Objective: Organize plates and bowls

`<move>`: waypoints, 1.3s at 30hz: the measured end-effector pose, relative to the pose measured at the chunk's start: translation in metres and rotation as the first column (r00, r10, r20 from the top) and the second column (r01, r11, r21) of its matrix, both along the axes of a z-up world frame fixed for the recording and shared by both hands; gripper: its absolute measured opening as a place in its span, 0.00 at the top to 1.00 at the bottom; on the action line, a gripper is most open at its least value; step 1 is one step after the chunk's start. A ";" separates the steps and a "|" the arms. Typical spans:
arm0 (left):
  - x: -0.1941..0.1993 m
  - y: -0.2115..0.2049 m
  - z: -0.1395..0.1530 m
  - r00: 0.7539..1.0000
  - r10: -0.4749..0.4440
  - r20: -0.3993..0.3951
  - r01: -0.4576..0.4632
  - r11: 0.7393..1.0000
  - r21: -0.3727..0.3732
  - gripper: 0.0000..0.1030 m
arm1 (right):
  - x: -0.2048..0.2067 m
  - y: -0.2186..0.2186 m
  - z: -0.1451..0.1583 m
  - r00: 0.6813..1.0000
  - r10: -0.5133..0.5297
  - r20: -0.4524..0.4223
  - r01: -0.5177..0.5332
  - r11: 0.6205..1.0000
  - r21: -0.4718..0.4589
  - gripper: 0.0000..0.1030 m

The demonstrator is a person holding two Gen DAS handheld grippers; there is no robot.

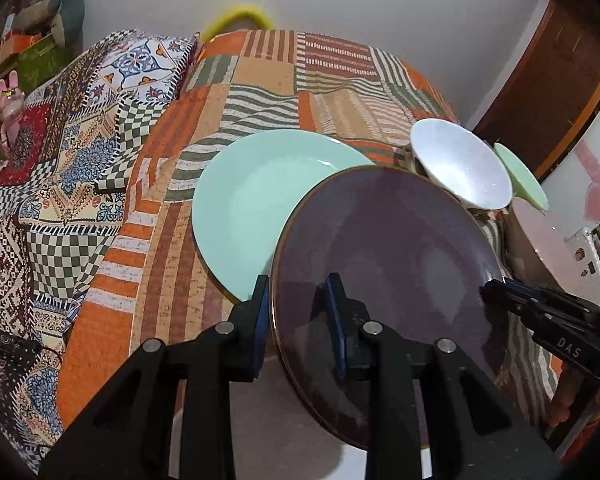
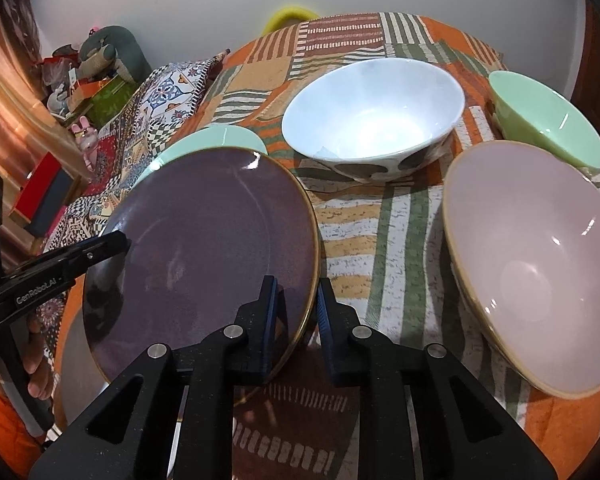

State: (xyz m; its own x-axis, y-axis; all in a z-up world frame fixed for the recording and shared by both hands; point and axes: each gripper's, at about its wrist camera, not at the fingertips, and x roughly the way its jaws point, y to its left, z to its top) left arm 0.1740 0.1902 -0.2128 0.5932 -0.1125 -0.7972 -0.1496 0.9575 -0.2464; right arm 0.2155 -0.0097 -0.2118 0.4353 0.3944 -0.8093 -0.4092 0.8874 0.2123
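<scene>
Left wrist view
- Left gripper (image 1: 300,300): clamped on the near left rim of the purple plate (image 1: 384,256), one pad under the rim, one on the top face.
- Purple plate: held tilted above the bedspread (image 1: 172,248); its far edge overlaps the mint plate (image 1: 256,204).
- Mint plate: lies flat on the bedspread, partly hidden by the purple plate.
- Right gripper (image 1: 490,290): reaches in from the right, its tip at the plate's right rim; from here the grip looks closed on the rim, though the pads are hard to see.
- White bowl (image 1: 460,164): beyond the purple plate, with a green bowl (image 1: 520,178) just behind it.

Right wrist view
- Right gripper (image 2: 298,300): fingers astride the purple plate's (image 2: 204,256) gold rim, clamped on it.
- Left gripper (image 2: 120,242): pinches the opposite rim.
- White bowl (image 2: 374,114): upright past the plate.
- Pink bowl (image 2: 536,252): at the right, near.
- Green bowl (image 2: 548,120): behind the pink bowl.
- Mint plate (image 2: 216,140): only a sliver shows behind the purple plate.
</scene>
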 end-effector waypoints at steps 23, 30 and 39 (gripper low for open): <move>-0.075 -0.065 0.063 0.997 -0.031 0.067 0.029 0.999 0.036 0.74 | -0.055 -0.049 0.053 0.994 -0.036 0.100 0.029 0.997 0.067 0.85; -0.091 -0.092 0.063 0.997 -0.058 0.044 0.057 0.998 0.034 0.74 | -0.070 -0.074 0.051 0.993 -0.068 0.094 0.060 0.994 0.086 0.85; -0.096 -0.127 0.056 0.993 -0.115 -0.001 0.115 0.992 0.051 0.74 | -0.082 -0.100 0.043 0.992 -0.104 0.078 0.097 0.992 0.084 0.85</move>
